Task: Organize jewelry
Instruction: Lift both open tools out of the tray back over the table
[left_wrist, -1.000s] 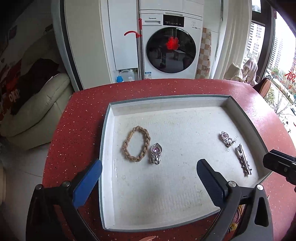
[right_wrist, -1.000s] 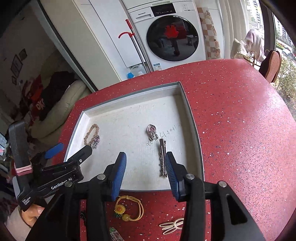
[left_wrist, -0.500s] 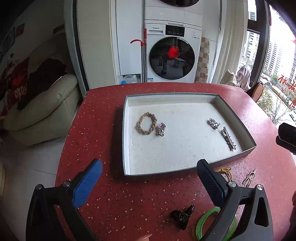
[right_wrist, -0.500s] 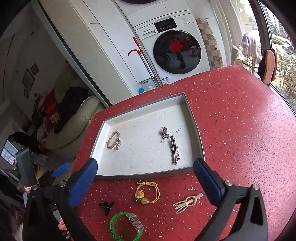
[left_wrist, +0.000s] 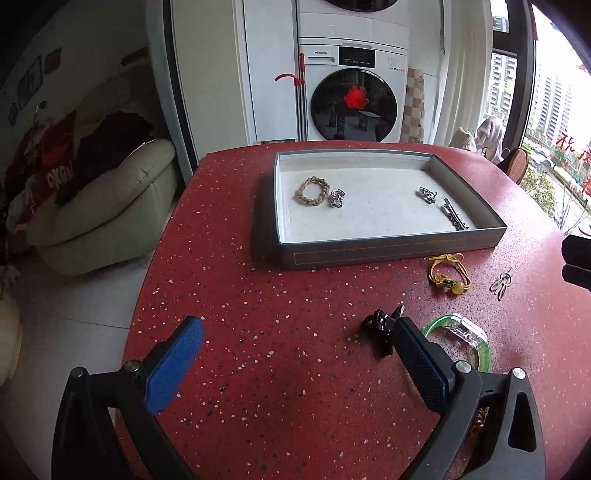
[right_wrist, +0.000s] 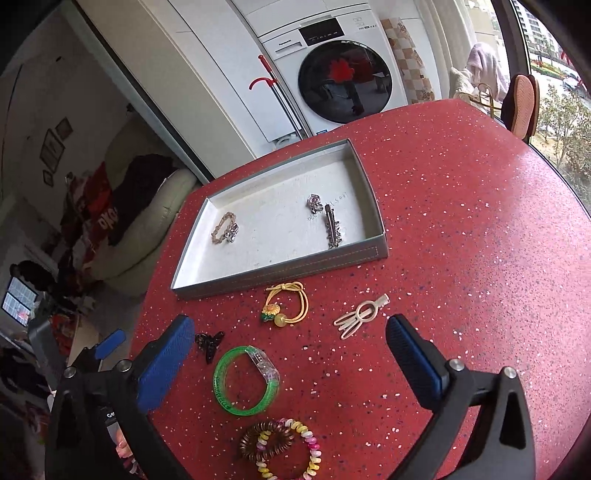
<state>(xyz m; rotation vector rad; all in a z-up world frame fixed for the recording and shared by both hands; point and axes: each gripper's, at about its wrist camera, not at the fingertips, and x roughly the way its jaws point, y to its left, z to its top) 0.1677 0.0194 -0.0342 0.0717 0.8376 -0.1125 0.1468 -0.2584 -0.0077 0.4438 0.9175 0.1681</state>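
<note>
The left gripper is held with jaws wide and empty above the near left of the red table. In the grey tray, a braided bracelet and pendant are seen at left, a brooch and silver hair clip at right. The right gripper is likewise wide and empty over the green bangle, with a black claw clip at left, a yellow hair tie beyond, and a cream clip at right.

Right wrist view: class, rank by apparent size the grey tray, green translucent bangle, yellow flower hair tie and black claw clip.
1. Grey tray
2. Green translucent bangle
3. Yellow flower hair tie
4. Black claw clip
</note>
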